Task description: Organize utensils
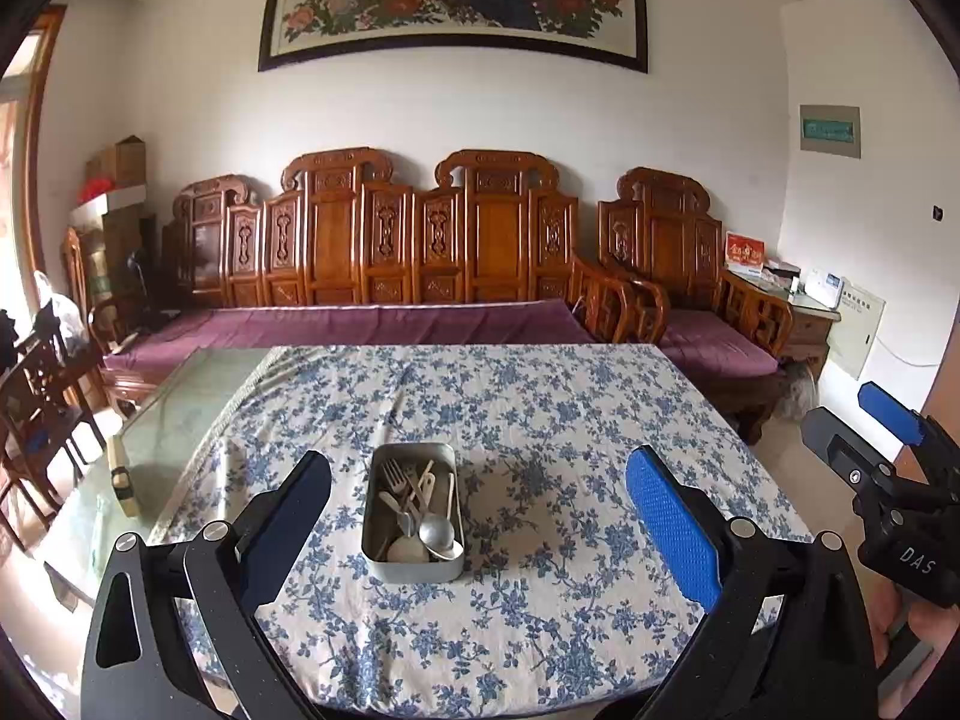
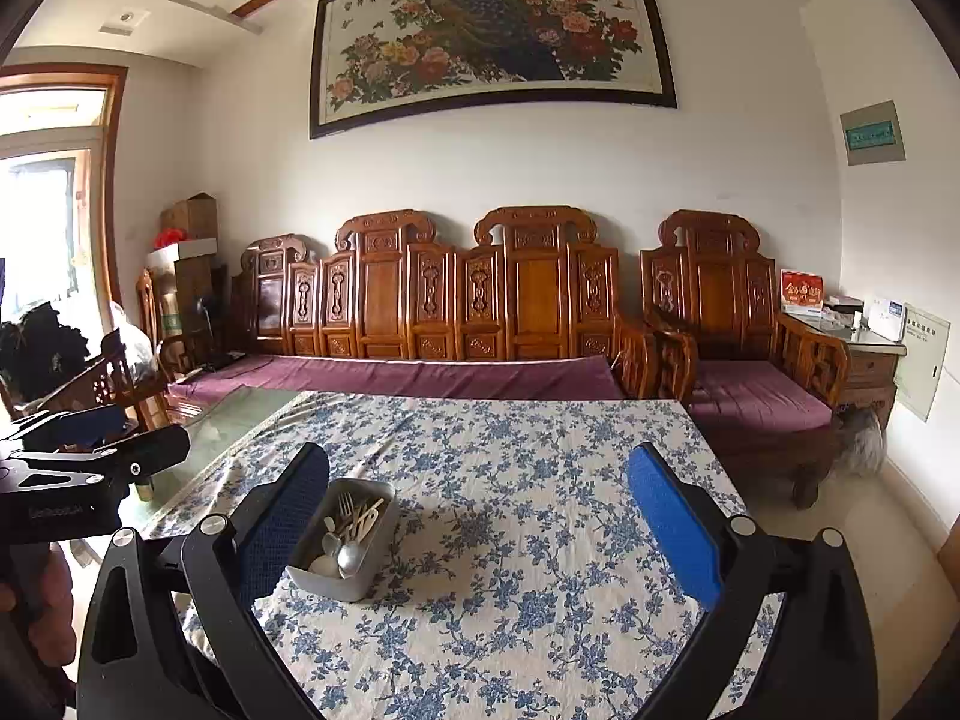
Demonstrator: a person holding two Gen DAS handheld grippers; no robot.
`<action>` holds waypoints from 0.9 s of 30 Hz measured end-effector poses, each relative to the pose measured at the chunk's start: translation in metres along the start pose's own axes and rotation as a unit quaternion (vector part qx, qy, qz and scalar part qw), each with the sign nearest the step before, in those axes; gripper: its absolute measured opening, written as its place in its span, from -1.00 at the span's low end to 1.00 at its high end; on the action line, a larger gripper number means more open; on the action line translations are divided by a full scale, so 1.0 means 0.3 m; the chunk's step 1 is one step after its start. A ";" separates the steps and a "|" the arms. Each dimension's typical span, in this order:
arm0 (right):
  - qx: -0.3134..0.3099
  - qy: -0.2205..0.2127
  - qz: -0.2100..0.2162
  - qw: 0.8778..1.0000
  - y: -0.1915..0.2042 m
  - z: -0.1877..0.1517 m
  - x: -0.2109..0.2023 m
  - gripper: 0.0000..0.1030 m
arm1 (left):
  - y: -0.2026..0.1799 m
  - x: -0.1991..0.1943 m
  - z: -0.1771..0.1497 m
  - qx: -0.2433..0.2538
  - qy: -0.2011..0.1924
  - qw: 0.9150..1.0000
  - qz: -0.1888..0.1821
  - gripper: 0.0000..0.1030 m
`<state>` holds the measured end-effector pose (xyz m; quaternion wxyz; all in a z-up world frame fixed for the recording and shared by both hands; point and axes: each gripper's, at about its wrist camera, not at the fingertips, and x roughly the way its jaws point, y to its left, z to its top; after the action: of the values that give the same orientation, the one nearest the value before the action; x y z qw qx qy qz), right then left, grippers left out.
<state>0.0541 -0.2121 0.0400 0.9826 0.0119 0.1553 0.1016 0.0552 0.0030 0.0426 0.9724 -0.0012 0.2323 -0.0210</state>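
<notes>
The metal tin [image 1: 414,564] of utensils [image 1: 420,510] sits mid-table, nearer the front edge. Left gripper [image 1: 477,504] and right gripper [image 2: 477,504] hang spread wide, empty. Descend squarely over one handle before closing

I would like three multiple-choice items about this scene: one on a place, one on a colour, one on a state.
1. Where are the utensils?
A. in the tin
B. loose on the cloth
C. on the sofa

2. What colour is the cloth's flower print?
A. red
B. blue
C. green

3. How are the left tongs?
A. shut on a fork
B. shut, empty
C. open

Key: 1 A, they lie inside the tin. 2 B, the cloth shows blue flowers. 3 C, the left tongs are spread wide above the table, holding nothing.
</notes>
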 end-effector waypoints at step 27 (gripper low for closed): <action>0.000 0.002 -0.003 1.000 0.006 0.001 -0.006 0.95 | -0.012 -0.041 -0.003 0.007 -0.016 1.000 0.001 0.85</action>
<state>0.0520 -0.2107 0.0409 0.9825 0.0114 0.1573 0.0987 0.0438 -0.0002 0.0473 0.9760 0.0052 0.2167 -0.0220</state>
